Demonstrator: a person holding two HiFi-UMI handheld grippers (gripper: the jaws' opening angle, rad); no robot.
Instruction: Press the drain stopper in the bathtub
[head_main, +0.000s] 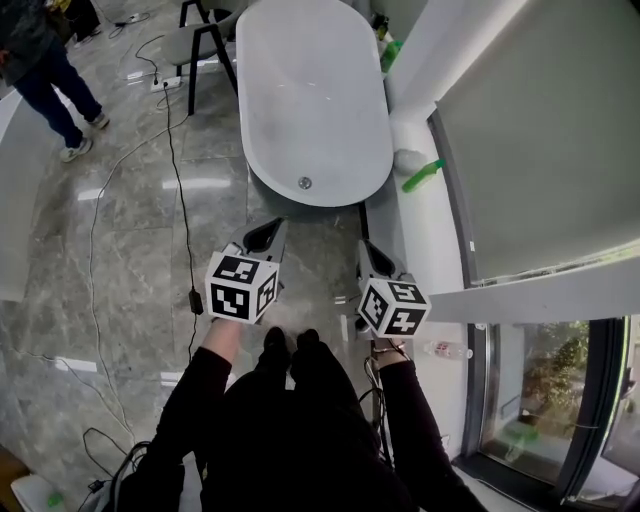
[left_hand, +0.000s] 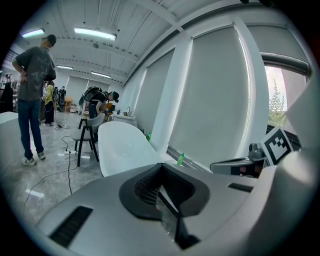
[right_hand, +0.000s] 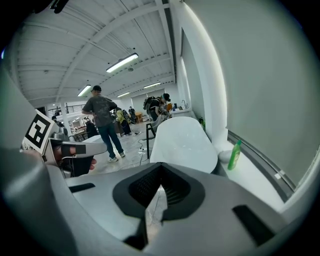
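A white oval bathtub (head_main: 310, 90) stands on the grey marble floor ahead of me, and its round metal drain stopper (head_main: 305, 183) sits in the near end of the basin. My left gripper (head_main: 264, 234) hovers over the floor just short of the tub's near rim, jaws together and empty. My right gripper (head_main: 374, 259) is level with it on the right, also shut and empty. The left gripper view has the left gripper (left_hand: 161, 171) aimed at the tub (left_hand: 125, 145). From the right gripper (right_hand: 160, 170) the tub (right_hand: 182, 140) shows too. The stopper is hidden in both gripper views.
A green bottle (head_main: 423, 175) and a pale round object (head_main: 408, 160) lie on the white window ledge (head_main: 425, 240) right of the tub. A chair (head_main: 200, 40) stands left of it, a black cable (head_main: 178, 150) crosses the floor, and a person (head_main: 45, 70) stands far left.
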